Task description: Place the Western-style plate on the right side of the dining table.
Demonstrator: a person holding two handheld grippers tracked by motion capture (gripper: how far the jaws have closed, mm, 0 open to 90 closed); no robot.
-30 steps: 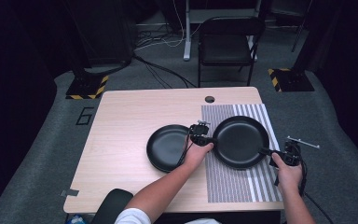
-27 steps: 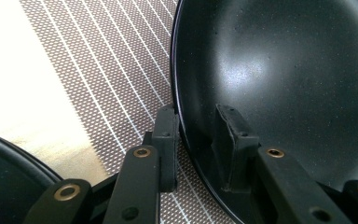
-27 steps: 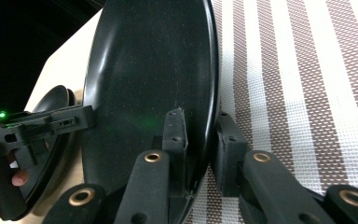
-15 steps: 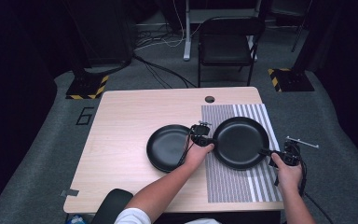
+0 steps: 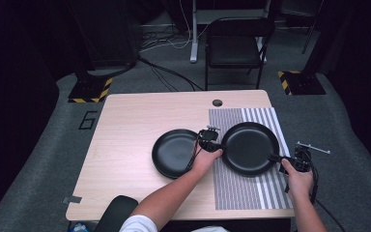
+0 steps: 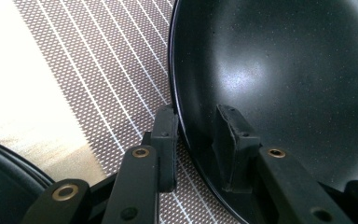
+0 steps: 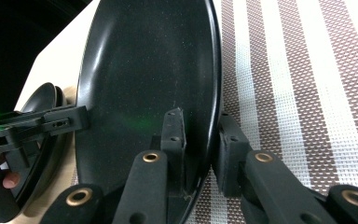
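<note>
Left gripper (image 5: 216,143) and right gripper (image 5: 284,159) both clamped on opposite rims of black pan (image 5: 249,148), over striped mat (image 5: 270,188) on counter (image 5: 125,145); second pan (image 5: 174,152) beside.

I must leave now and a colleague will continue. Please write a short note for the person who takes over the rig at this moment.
Left gripper: jaws astride the left rim of the black plate, one inside, one outside; a small gap shows, so the grip is not certain.
Right gripper: jaws astride the plate's opposite rim, close on it.
The plate lies on the striped placemat. A second black plate lies on the bare wooden table, beside the mat.
Done: both grippers are placed on the plate's rim.
Left: probably to lift and move it with both hands; the goal cannot be told.
</note>
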